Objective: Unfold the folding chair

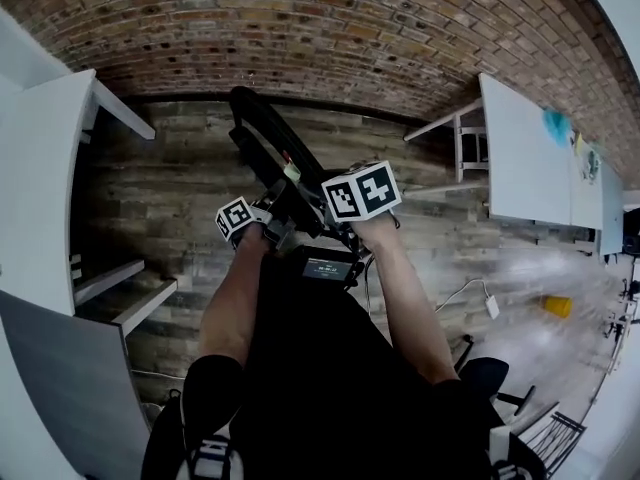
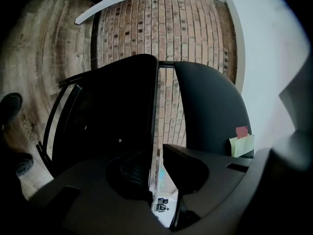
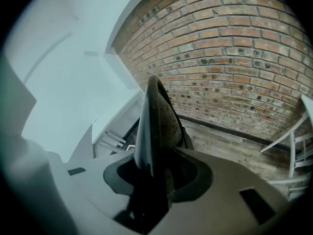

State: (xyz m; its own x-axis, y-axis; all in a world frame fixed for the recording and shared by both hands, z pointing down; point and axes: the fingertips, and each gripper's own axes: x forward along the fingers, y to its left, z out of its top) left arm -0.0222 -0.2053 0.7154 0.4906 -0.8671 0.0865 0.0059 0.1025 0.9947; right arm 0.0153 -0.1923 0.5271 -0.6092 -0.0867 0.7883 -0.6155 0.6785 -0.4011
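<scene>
Gripping the folding chair (image 1: 270,133) with both tongs, arms stretched out over it. It stands in front of me on the plank floor (image 1: 180,168), seen nearly edge-on from the head view as a dark curved band that leans away toward the foot of the brick wall (image 1: 300,28). It sits roughly midway between the white bench (image 1: 40,168) at the floor's left edge and the second white bench (image 1: 525,158) at the right edge, apart from both. Its feet are hidden under my arms. Left tongs (image 2: 157,173): closed down as far as they go on the thin edge of one black panel, which runs straight up between the fingers. The curved backrest rises just beside that panel, with a narrow strip of brick showing between the two, so the chair is not opened out. A green sticky note (image 2: 243,146) with a small red one above it sits at the backrest's side edge. Right tongs (image 3: 156,175): held partway apart and clamped on a thicker rounded black rim of the chair, which fills the space between the fingers and rises above them. Far right on the floor, well apart from the chair: a white plug (image 1: 492,306) on a cable and a yellow object (image 1: 557,306), too blurred to name.
</scene>
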